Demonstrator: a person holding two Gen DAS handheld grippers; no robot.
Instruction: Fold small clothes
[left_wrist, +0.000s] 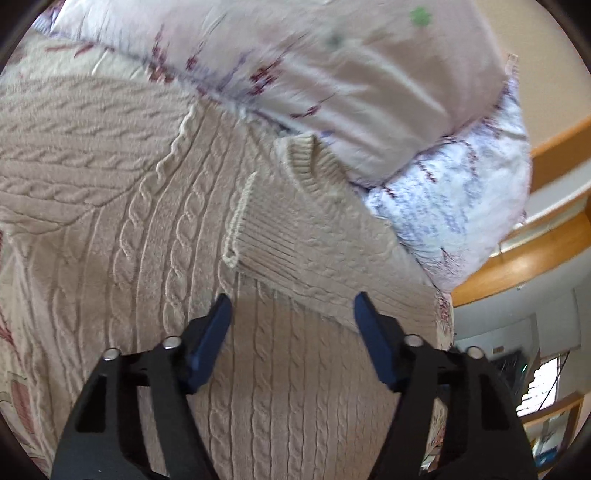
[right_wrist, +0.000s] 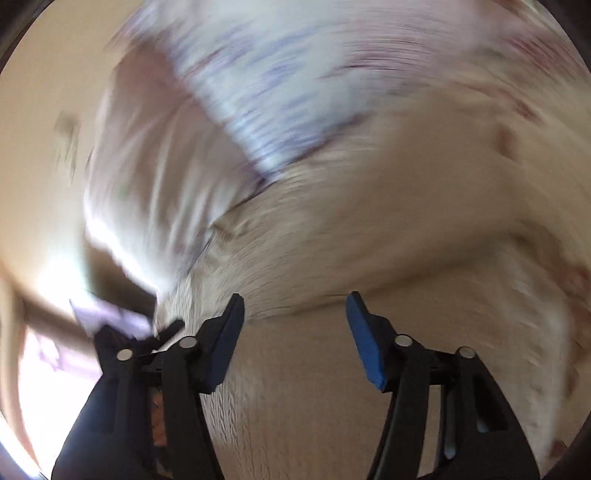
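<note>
Currently I see my left gripper (left_wrist: 291, 310) released, the cable-knit sweater (left_wrist: 155, 229) on the bed, its folded sleeve cuff (left_wrist: 251, 236) directly ahead; my right gripper (right_wrist: 295, 310) also released, empty.

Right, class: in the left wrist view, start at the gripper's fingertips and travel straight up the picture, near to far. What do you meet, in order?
Left gripper, jaws apart → ribbed cuff of the folded-over sleeve on the cream cable-knit sweater → ribbed knit collar → pale floral pillow.
</note>
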